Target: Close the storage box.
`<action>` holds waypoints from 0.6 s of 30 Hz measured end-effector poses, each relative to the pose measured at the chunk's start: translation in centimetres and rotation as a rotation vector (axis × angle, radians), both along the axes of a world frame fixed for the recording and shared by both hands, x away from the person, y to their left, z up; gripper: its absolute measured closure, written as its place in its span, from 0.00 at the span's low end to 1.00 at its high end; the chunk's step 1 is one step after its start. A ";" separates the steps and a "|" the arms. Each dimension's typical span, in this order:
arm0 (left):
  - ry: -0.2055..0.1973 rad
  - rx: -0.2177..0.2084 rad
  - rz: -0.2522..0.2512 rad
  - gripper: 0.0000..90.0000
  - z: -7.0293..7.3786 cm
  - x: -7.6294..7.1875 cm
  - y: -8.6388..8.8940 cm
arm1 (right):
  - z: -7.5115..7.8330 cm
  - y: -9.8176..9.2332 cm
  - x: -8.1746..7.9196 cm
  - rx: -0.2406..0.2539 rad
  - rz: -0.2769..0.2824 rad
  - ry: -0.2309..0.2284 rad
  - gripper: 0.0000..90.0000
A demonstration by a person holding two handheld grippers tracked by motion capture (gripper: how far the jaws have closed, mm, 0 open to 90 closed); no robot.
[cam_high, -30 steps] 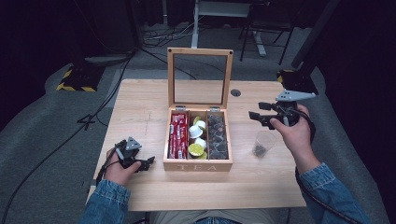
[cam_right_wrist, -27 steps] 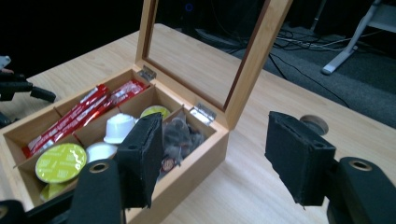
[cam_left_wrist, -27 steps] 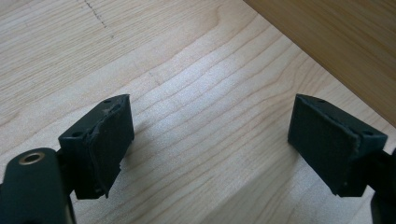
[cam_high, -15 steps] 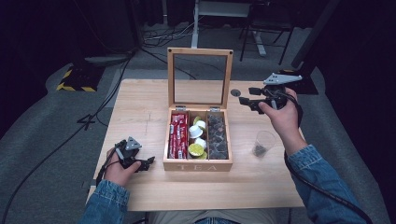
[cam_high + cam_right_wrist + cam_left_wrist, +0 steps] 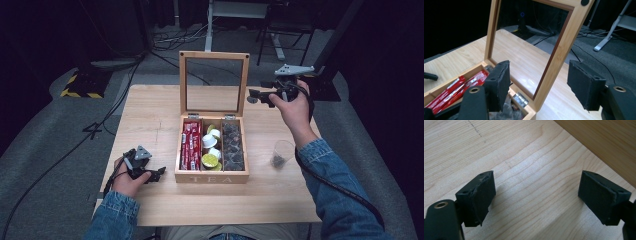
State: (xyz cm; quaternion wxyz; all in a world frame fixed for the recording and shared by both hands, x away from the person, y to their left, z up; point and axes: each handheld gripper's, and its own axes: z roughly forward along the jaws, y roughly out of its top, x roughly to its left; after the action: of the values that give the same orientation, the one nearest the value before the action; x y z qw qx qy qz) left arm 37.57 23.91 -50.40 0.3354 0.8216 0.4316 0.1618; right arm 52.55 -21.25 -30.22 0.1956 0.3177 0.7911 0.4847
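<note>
A wooden tea box stands mid-table with its glass lid upright. Inside are red packets, round pods and dark sachets. My right gripper hovers open just right of the lid, jaws pointing left at its right edge. In the right gripper view the lid's frame runs up between the pads without touching them, with the red packets below left. My left gripper rests open on the table left of the box. Bare wood lies between its pads.
A clear plastic cup with something dark at its bottom stands right of the box, under my right forearm. The table's far left part is bare wood. Dark floor, cables and furniture legs lie beyond the far edge.
My right hand has risen and moved away from me, from beside the box's right side to the lid's right edge. The left hand has stayed put.
</note>
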 end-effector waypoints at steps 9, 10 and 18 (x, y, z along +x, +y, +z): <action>0.000 0.001 0.000 0.16 0.0 0.0 0.0 | 0.2 1.0 3.2 0.020 -0.027 -0.007 0.38; 0.000 0.001 0.000 0.16 0.0 0.0 0.0 | 0.3 1.0 3.5 0.021 -0.030 -0.008 0.38; -0.001 0.000 0.001 0.16 0.0 0.0 0.0 | 0.3 1.7 5.9 0.018 -0.054 -0.003 0.34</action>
State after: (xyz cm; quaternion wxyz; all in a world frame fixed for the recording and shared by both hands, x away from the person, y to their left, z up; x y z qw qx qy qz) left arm 37.60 23.88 -50.39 0.3352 0.8213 0.4321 0.1623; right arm 58.46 -19.53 -29.94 0.2067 0.3399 0.7777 0.4867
